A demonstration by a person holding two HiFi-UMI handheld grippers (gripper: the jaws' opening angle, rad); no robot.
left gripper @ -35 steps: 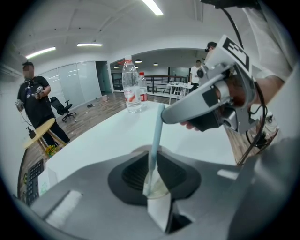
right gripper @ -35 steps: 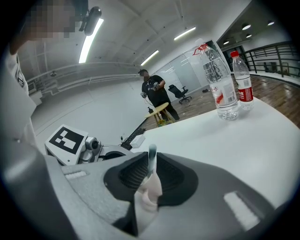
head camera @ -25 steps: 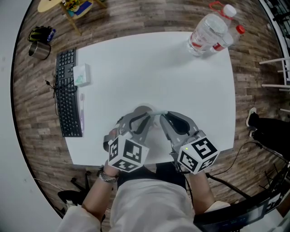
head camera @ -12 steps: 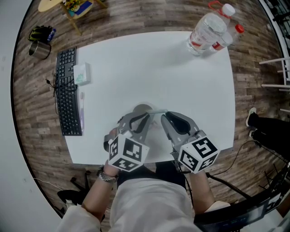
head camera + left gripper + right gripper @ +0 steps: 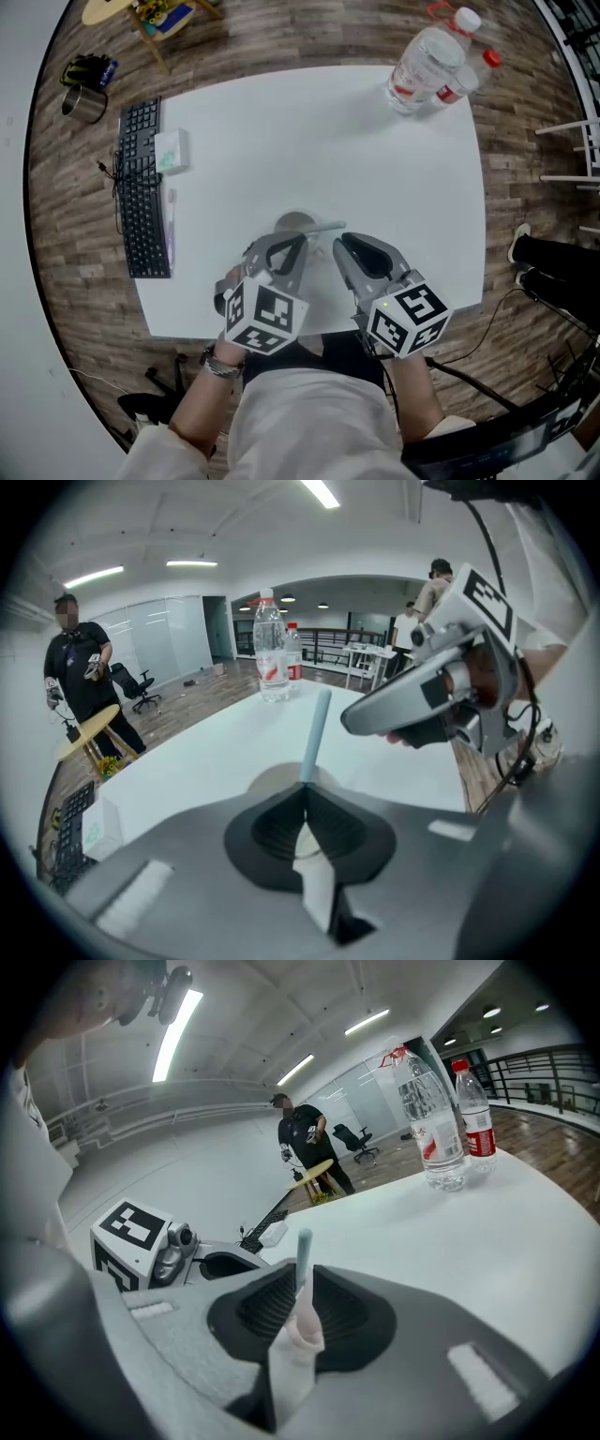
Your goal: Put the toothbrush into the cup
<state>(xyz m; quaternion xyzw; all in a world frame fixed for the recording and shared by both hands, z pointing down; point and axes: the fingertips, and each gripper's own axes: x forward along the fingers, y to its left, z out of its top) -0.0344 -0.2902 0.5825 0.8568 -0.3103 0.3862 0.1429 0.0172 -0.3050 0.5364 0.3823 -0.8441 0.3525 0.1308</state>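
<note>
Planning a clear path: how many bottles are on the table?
2: a large clear bottle and a smaller red-capped bottle beside it, both at the table's far right corner. None seem hidden.

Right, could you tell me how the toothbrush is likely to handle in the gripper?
The toothbrush looks thin, so probably light for the right gripper. Its handle shows straight, likely stiff. Pinched at one end, it might pivot if it bumps the cup.

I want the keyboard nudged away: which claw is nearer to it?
Left. The left claw is to the right of the keyboard, at the cup; the right claw, holding the toothbrush, lies farther right.
</note>
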